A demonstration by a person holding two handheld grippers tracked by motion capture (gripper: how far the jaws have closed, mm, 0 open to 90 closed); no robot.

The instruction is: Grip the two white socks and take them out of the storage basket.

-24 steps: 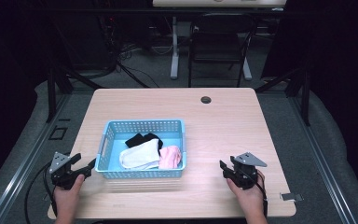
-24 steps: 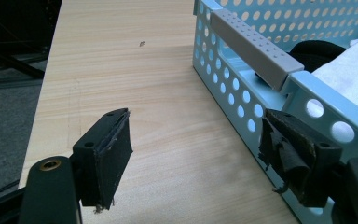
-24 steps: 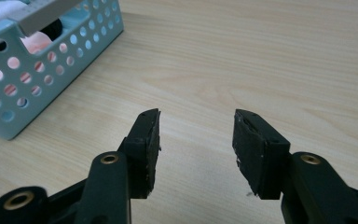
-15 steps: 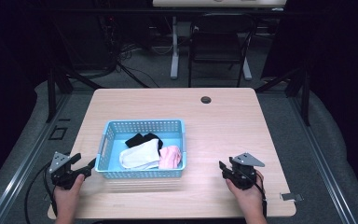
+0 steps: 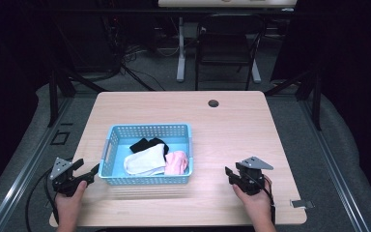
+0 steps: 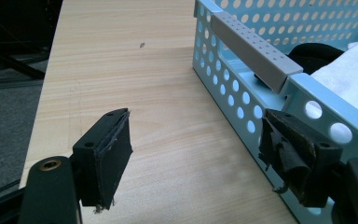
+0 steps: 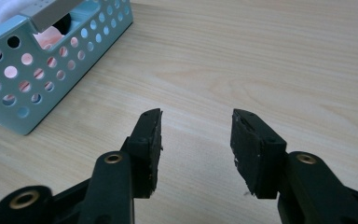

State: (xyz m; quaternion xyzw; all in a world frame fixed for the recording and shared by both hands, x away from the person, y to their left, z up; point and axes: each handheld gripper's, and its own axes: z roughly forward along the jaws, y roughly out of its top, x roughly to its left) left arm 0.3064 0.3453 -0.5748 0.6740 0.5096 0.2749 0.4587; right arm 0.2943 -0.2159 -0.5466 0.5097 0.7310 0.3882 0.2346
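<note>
A light blue perforated basket [image 5: 111, 141] sits left of centre on the wooden table [image 5: 232, 130]. Inside it lie a black cloth [image 5: 146, 144], a white cloth [image 5: 145, 161] and a pink cloth [image 5: 177, 162]. My left gripper [image 5: 89, 174] rests near the table's front left corner, open, its tips just beside the basket's left wall [image 6: 235, 88]; nothing is between the jaws. My right gripper [image 5: 228, 173] rests at the front right, open and empty, over bare wood to the right of the basket [image 7: 32, 70].
A small dark grommet hole [image 5: 213, 103] marks the table's far edge. A black chair [image 5: 227, 43] and a desk leg [image 5: 180, 48] stand beyond the table. Cables trail from the grippers off the front edge. Bare wood lies right of the basket.
</note>
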